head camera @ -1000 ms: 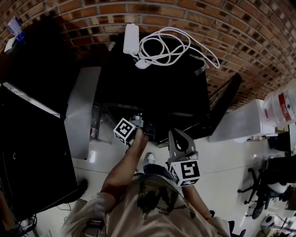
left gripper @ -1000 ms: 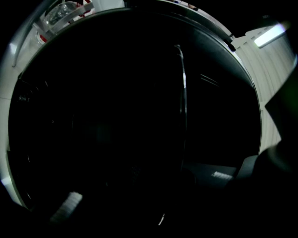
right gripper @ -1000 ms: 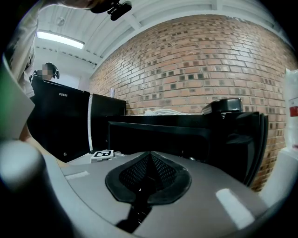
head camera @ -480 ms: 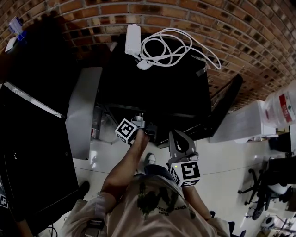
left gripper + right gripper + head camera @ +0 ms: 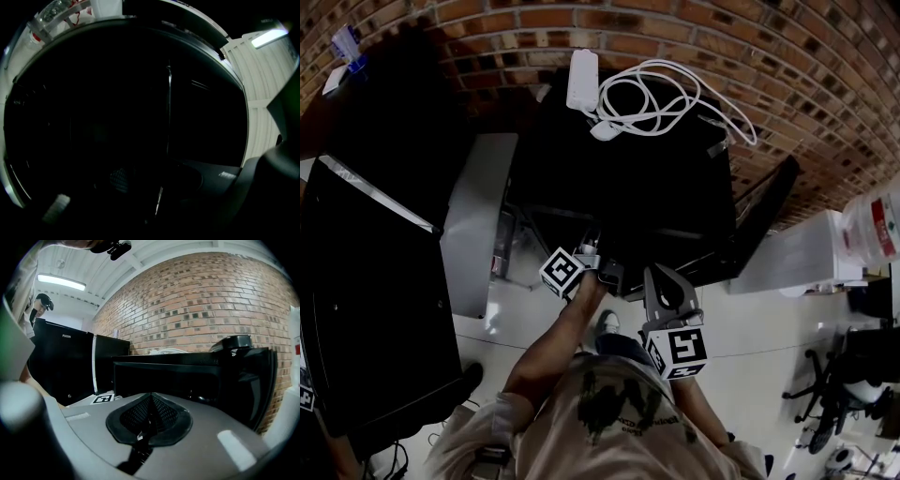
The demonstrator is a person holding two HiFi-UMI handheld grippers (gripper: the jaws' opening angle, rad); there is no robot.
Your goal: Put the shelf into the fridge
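Now the left claw (image 5: 159, 185), reaching far into the dark fridge (image 5: 675, 187), is opening its jaws; the shelf (image 5: 168, 108) shows as a thin edge between them, running straight away, while the right claw (image 5: 147, 420), closed on nothing, waits near the person

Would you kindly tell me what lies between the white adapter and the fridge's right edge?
A coiled white cable lies there on the fridge, beside the adapter; the head view shows it.
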